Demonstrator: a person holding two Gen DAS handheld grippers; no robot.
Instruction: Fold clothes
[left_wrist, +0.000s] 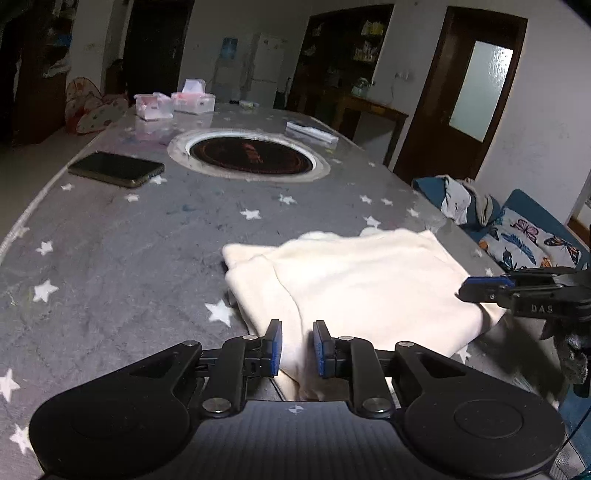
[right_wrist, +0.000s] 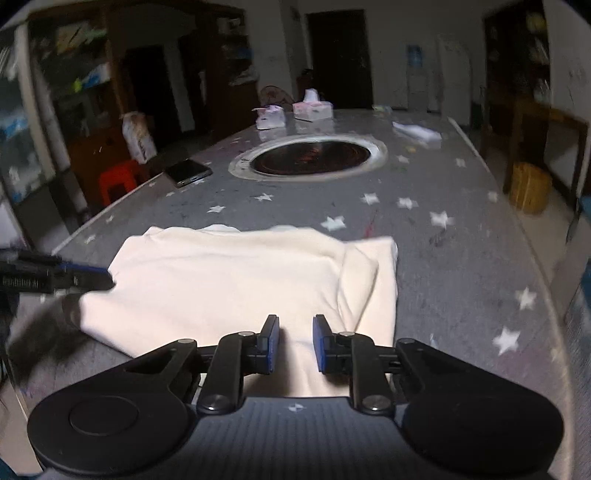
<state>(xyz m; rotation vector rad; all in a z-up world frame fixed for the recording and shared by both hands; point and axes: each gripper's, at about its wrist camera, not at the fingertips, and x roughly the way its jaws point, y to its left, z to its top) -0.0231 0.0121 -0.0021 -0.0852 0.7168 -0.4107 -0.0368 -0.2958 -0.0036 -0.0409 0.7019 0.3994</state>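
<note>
Both grippers, left gripper (left_wrist: 297, 349) and right gripper (right_wrist: 295, 343), I see jaws narrowly parted, pinching the folded cream fabric garment (left_wrist: 369, 284) on the grey star-patterned table (left_wrist: 129, 240).

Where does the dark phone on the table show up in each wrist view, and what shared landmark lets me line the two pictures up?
Left wrist view: the phone lies upper left, near the table's left edge, left of the round hotplate.
Right wrist view: the phone lies left of centre, again left of the hotplate.
Shared landmark: the round hotplate, with the cream garment in front of it.
</note>
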